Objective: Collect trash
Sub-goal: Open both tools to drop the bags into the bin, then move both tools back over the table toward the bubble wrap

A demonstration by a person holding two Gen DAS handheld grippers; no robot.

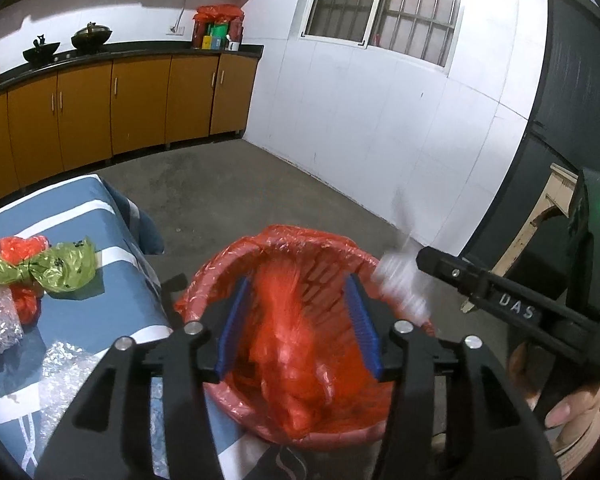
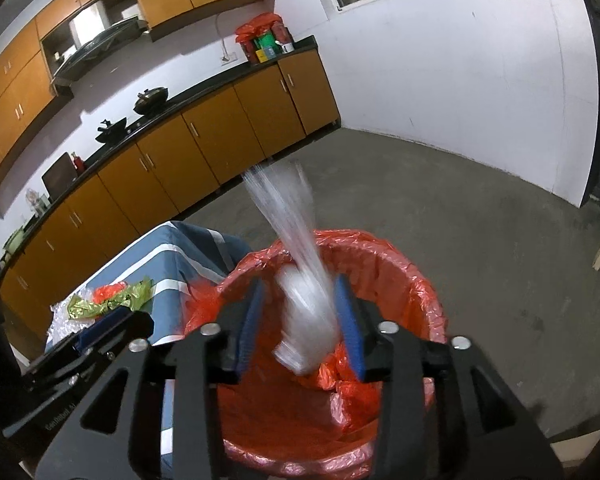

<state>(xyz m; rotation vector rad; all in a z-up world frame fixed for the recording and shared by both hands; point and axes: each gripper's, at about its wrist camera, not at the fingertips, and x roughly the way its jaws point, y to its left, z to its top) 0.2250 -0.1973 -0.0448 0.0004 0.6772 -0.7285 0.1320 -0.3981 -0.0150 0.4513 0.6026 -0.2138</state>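
Left gripper (image 1: 298,324): fingers (image 1: 231,330) parted, blue pads facing each other across a gap. A crumpled red plastic bag (image 1: 288,344) sits blurred in that gap; the pads do not press on it, so the fingers read as open. The bag hangs over the mouth of the bin.

Right gripper (image 2: 302,324): fingers (image 2: 350,326) likewise parted. A clear plastic wrapper (image 2: 306,316), streaked by motion blur, lies between the pads with its tail trailing upward. Whether either pad touches it cannot be told from the blur; no squeeze is evident, and the fingers read as open.

Waste bin (image 2: 416,280): round, lined with a red bag folded over the rim, standing on the concrete floor (image 1: 236,184) directly below both grippers. Red plastic already lies inside.

In the left wrist view the right gripper enters from the right edge, a hand (image 1: 576,412) beneath it, with the clear wrapper at its tip over the bin rim.

Tabletop (image 1: 100,304): just beside the bin on the left, covered in a blue cloth with white stripes. Remaining on it: a green plastic bag (image 1: 56,266), red plastic scrap (image 1: 20,246) and bubble wrap (image 1: 64,364).

Beyond: orange cabinets (image 1: 140,104) under a dark counter carrying two woks (image 1: 91,35), a barred window (image 1: 384,0) in the white wall.
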